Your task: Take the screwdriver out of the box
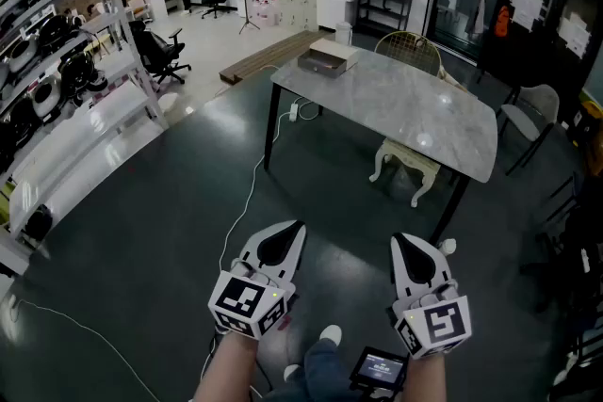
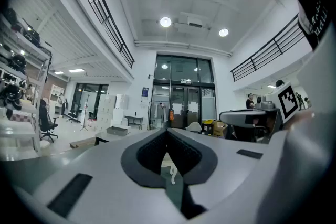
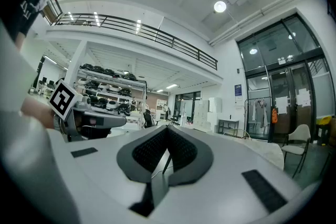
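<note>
A flat grey-brown box (image 1: 327, 58) lies on the far left corner of a marble table (image 1: 415, 108), well ahead of both grippers. No screwdriver shows in any view. My left gripper (image 1: 296, 228) and right gripper (image 1: 397, 240) are held low and level over the dark floor, side by side, short of the table. In the left gripper view the left gripper (image 2: 167, 131) has its jaws together with nothing between them, and the box (image 2: 117, 130) appears small beyond it. The right gripper (image 3: 168, 128) also has its jaw tips meeting, empty.
A white chair (image 1: 405, 167) stands under the table, a gold wire chair (image 1: 407, 47) behind it, and a grey chair (image 1: 529, 108) at the right. White shelving (image 1: 66, 108) lines the left. A white cable (image 1: 247, 198) runs across the floor. A wooden pallet (image 1: 268, 56) lies beyond.
</note>
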`<state>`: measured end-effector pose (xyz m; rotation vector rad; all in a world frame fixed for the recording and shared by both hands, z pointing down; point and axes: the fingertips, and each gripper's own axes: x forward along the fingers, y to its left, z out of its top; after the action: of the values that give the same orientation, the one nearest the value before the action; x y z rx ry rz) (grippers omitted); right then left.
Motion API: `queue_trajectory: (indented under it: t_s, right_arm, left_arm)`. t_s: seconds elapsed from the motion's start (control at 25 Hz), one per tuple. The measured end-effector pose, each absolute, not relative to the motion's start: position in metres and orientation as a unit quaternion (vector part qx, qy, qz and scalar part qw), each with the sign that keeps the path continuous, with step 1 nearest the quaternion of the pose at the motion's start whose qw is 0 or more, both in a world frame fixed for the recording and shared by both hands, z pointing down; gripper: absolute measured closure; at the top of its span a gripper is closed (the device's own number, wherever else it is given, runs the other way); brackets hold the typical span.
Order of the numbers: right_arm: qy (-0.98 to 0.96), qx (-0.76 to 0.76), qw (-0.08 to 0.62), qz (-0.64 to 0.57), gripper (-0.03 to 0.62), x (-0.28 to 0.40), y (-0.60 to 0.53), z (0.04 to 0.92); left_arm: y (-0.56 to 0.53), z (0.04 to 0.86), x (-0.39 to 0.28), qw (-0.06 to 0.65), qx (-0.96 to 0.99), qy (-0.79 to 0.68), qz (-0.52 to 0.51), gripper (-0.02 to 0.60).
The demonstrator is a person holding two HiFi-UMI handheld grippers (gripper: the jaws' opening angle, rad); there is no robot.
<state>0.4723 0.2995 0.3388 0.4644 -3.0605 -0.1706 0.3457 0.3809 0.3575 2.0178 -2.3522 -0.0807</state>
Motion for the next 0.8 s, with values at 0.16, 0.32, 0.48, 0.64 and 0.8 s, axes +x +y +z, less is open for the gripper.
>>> queue_trajectory:
  t_s: [0.16, 0.32, 0.48, 0.64, 0.8]
  right_arm:
    - [-0.987, 0.15, 0.011, -0.064, 0.569, 0.485, 0.328, 0.327]
    - [-0.986, 0.148, 0.013, -0.081, 0.569, 0.485, 0.34, 0.321]
    - [-0.985, 0.152, 0.008, -0.077, 0.569, 0.479, 0.332, 0.32]
    - [-0.987, 0.146, -0.002, -0.075, 0.569, 0.461, 0.304, 0.318]
    - [-0.987, 0.139, 0.0, -0.077, 0.569, 0.432, 0.267, 0.318]
  left_arm:
    - [0.407, 0.343, 0.359, 0.003, 0.65, -0.759, -0.028, 0.568]
    - [0.42, 0.334, 0.361, -0.01, 0.647, -0.762, -0.034, 0.568]
    - [0.416, 0.329, 0.351, -0.012, 0.642, -0.766, -0.034, 0.568]
    - [0.389, 0.328, 0.332, -0.014, 0.638, -0.77, -0.029, 0.569]
    - [0.348, 0.326, 0.306, -0.011, 0.636, -0.771, -0.028, 0.568]
